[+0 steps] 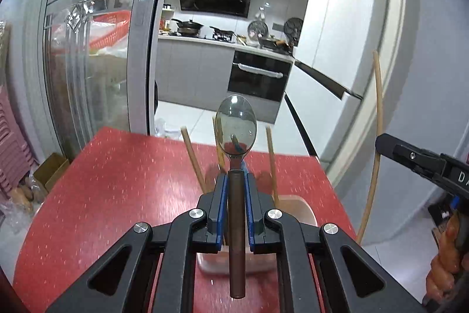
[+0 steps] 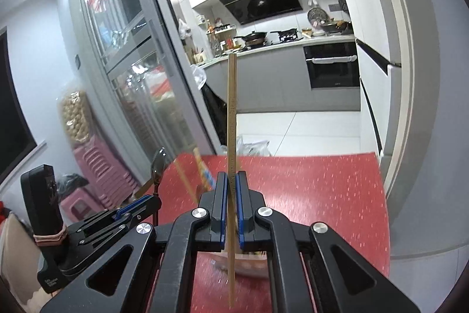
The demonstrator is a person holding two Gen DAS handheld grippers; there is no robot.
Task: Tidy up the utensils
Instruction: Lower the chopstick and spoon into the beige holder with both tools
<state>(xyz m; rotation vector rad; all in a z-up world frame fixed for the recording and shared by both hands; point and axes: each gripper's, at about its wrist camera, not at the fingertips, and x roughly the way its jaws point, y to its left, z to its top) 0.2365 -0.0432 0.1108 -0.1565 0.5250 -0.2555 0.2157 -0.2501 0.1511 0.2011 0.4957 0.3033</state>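
Above the red table [image 1: 117,181], left gripper [image 1: 236,184] clamps a spoon [image 1: 236,131] upright; right gripper [image 2: 232,184] pinches one chopstick [image 2: 232,113]. Pink holder [image 1: 296,209] sits at 6 o'clock (partly hidden); both should keep vertical and clear the rim.

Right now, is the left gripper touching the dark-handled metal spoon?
Touching. The left wrist view shows the left gripper with blue pads pressed on both sides of the spoon handle.

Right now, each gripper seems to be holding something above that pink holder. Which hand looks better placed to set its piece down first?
Probably left. The left gripper holds its spoon directly above the pink holder; the right gripper with its chopstick is off to the side.
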